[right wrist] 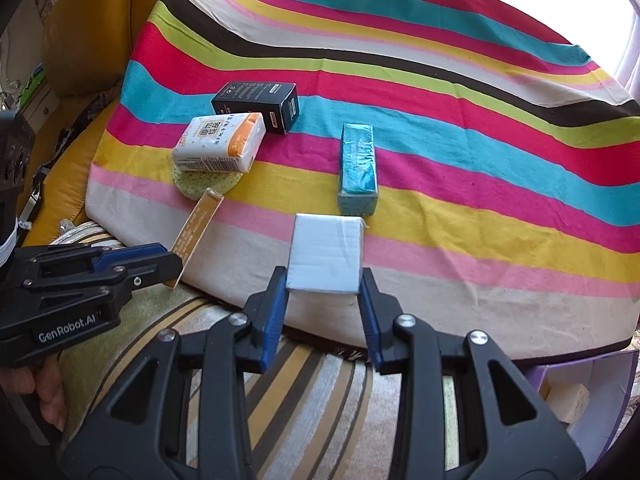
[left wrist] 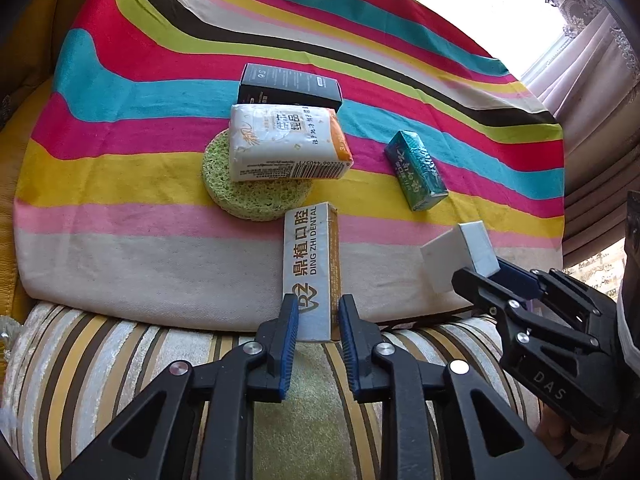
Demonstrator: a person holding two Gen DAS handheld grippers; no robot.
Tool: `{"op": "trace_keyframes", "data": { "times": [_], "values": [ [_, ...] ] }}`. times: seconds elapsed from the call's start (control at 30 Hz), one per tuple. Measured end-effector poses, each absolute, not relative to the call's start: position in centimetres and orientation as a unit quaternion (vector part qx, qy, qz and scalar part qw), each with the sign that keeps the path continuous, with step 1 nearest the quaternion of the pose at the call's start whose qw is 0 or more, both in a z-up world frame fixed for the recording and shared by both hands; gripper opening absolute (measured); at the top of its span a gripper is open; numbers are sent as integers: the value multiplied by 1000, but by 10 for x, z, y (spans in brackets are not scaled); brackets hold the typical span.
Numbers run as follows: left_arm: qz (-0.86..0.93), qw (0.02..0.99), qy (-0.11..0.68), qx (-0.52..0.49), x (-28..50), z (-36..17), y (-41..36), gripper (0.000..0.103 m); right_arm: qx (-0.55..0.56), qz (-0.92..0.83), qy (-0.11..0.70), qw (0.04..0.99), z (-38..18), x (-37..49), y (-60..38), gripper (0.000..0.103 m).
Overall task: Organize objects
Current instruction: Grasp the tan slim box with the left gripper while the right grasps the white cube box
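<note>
1. Clearly, both grippers are loaded. The left gripper (left wrist: 314, 314) has its fingers (left wrist: 289, 330) drawn nearly together on the near end of a narrow dental box (left wrist: 310, 264). The pinch sits across the box's thin dimension, which is probably why the gap is so small.

2. That dental box runs lengthwise away from the fingers, its long axis pointing toward the far side of the striped cloth (left wrist: 120, 264). Its printed white face is turned left and its orange side right. It looks lifted just over the cloth's near edge.

3. The right gripper (right wrist: 322, 286) has its fingers (right wrist: 276, 300) standing wider, pressed on the two sides of a pale blue-white box (right wrist: 326, 256). The box is broader, so the wider hold suits it.

4. This pale box points away from the fingers too, its top face tipped toward the camera. From the left wrist view it hangs clear of the cloth at the near right.

5. Farther out, a teal pack (right wrist: 357, 168) lies just beyond the pale box, long axis running near to far.

6. To the left, a white tissue pack (left wrist: 286, 142) rests partly on a green round sponge (left wrist: 248, 196), with a black box (left wrist: 290, 86) just behind it.

7. Grouping at the left suggests sorting there, though I judge that only from the layout.
</note>
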State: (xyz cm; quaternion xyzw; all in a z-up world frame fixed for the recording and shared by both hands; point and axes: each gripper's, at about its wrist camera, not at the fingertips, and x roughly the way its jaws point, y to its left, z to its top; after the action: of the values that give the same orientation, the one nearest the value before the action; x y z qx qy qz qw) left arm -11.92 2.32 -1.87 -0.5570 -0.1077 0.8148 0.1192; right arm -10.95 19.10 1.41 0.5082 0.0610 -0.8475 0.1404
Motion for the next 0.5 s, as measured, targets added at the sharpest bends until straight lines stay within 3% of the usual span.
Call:
{"op": "trace_keyframes", "data": {
  "times": [0.17, 0.5],
  "values": [
    [811, 110, -114, -563, -125, -24, 22, 34, 514, -847, 56, 127, 14, -101, 203, 39],
    [811, 104, -73, -571, -139, -31, 39, 34, 512, -851, 47, 106, 17, -97, 223, 39]
  ]
}}
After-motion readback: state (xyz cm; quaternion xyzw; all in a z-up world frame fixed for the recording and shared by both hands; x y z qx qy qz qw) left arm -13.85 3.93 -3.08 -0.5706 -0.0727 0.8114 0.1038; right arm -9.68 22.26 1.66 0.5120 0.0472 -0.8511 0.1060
